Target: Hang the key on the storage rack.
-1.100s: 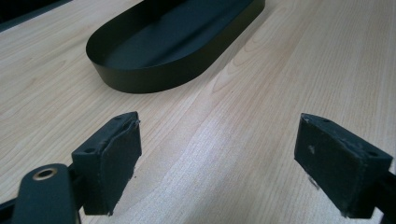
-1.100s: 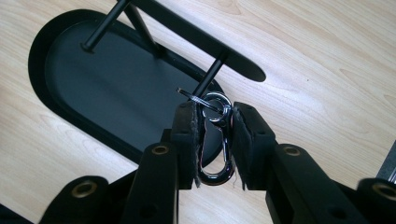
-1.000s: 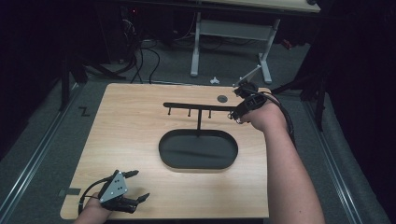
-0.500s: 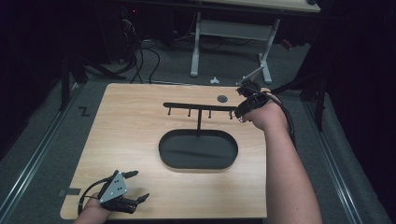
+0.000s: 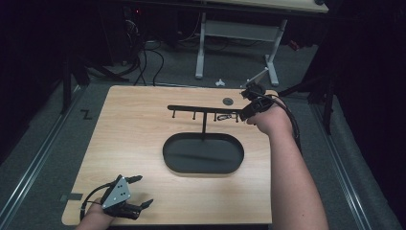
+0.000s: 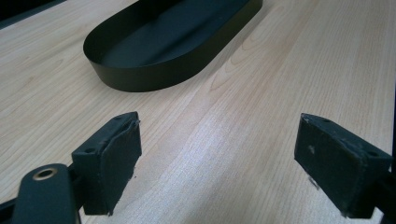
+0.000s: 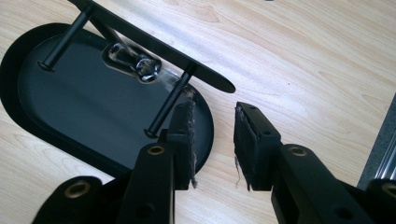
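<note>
The left gripper (image 5: 136, 191) rests at the near left corner of the counter (image 5: 139, 139), jaws wide and empty; its hand is cut off by the frame edge. Beyond lies the black oval tray (image 5: 203, 154), from which a post carries a bar (image 5: 201, 109) with pegs. A small shiny ring (image 7: 135, 61) hangs on a peg, its shape hard to make out. The right gripper (image 7: 212, 140) sits at the bar's right end, jaws narrowly parted with nothing between them, having just been opening. Otherwise nothing has shifted since a second ago.
</note>
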`<state>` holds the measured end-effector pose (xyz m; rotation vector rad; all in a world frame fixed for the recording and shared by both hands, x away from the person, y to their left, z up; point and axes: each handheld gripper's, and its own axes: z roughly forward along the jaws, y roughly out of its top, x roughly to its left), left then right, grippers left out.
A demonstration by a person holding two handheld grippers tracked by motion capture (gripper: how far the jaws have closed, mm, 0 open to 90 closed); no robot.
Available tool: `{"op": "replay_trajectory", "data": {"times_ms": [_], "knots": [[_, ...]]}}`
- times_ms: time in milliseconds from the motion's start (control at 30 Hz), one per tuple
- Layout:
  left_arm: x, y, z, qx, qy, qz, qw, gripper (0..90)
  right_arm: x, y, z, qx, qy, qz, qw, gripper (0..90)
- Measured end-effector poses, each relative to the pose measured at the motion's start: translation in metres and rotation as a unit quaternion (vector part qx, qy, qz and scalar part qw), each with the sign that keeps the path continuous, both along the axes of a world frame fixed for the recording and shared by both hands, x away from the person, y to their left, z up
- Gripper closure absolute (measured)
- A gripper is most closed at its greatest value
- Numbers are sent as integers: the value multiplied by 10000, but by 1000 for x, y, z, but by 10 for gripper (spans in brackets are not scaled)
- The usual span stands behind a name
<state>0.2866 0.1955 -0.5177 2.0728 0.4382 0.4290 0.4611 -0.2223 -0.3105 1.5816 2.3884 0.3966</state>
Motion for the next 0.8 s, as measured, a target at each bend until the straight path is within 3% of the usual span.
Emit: {"op": "replay_trajectory", "data": {"times_ms": [433, 800], "knots": [[0, -1, 0, 22, -3, -28, 10000, 153, -6, -4, -1, -47, 0, -51, 10000, 682], [0, -2, -1, 21, -11, -21, 10000, 153, -13, -11, -24, 20, 101, -54, 9999, 616]]}}
